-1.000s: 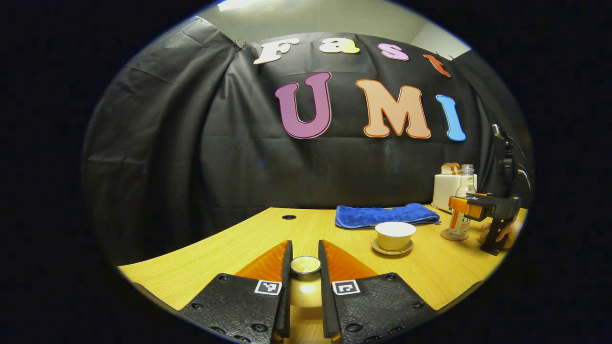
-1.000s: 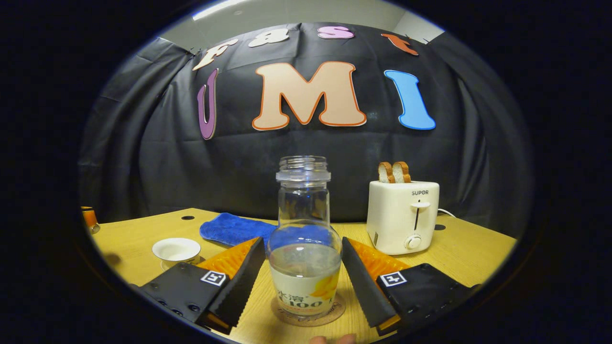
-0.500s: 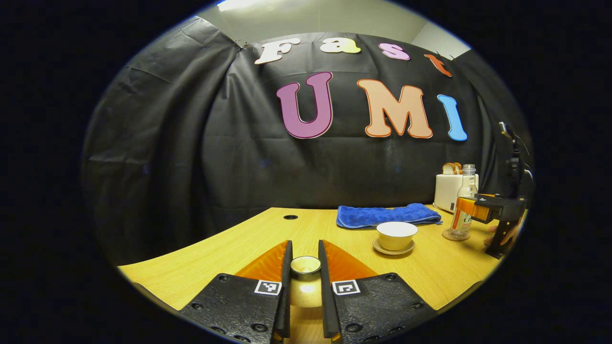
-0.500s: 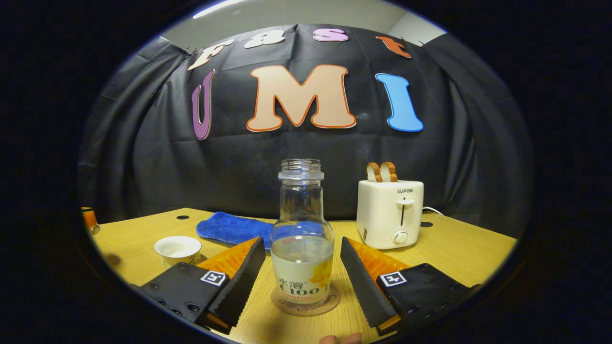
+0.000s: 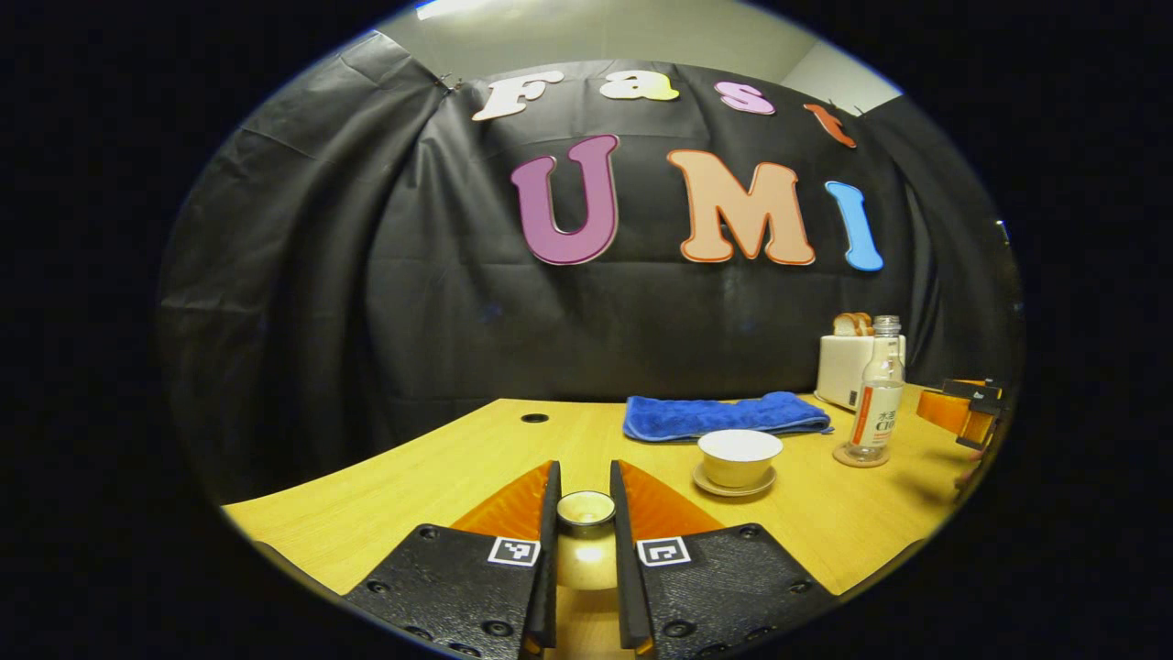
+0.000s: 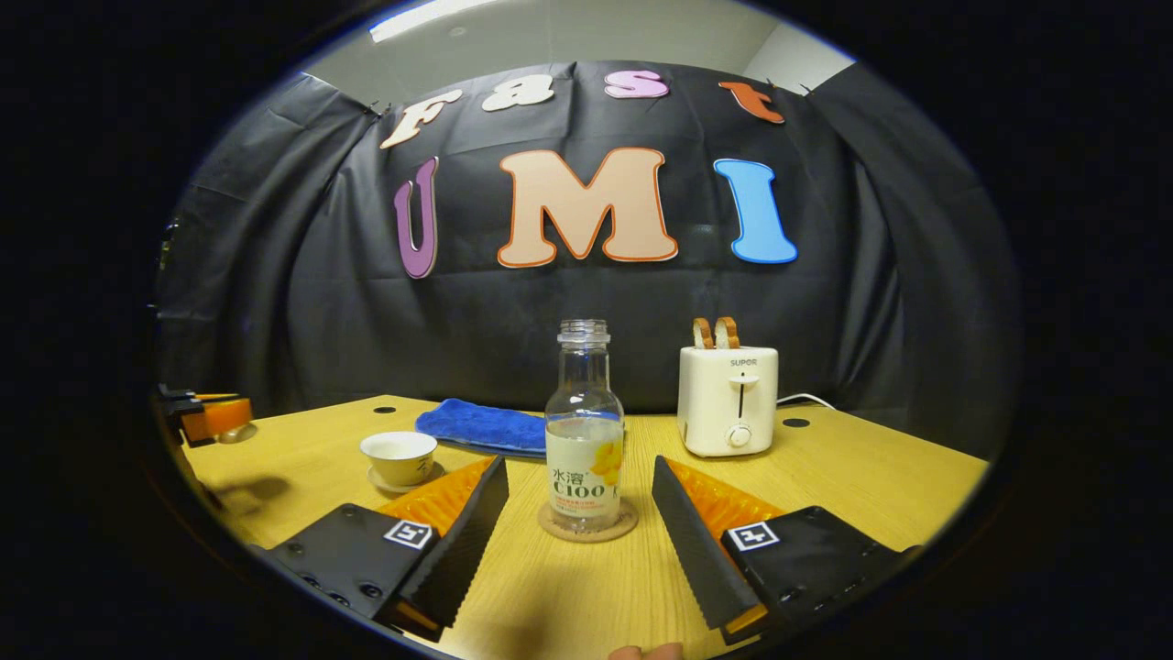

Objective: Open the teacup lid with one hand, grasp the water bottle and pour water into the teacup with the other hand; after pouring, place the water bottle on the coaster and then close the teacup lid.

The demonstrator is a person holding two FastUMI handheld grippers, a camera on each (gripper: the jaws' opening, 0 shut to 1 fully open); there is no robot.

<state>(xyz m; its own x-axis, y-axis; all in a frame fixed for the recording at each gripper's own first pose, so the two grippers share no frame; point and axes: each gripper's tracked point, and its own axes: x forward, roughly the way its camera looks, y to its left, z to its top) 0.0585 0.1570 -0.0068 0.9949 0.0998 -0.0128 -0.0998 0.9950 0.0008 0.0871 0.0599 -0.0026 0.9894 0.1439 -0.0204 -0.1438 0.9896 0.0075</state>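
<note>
The left tool (image 5: 583,513) sits level and low over the table (image 6: 825,477), clamped on the one teacup lid (image 5: 586,507). The right tool (image 6: 580,513) gapes, empty, at 6 o'clock from the one water bottle (image 6: 584,422), upright on its coaster (image 6: 586,530). One teacup (image 6: 399,456) stands uncovered at 9 o'clock.

Left gripper view looked low across the table (image 5: 440,477) toward the back cloth, teacup (image 5: 739,456) and water bottle (image 5: 875,390) far off at right of frame, right gripper view sat nearer, bottle (image 6: 584,426) dead centre, teacup (image 6: 399,456) at left, toaster (image 6: 728,400) shared by both.
</note>
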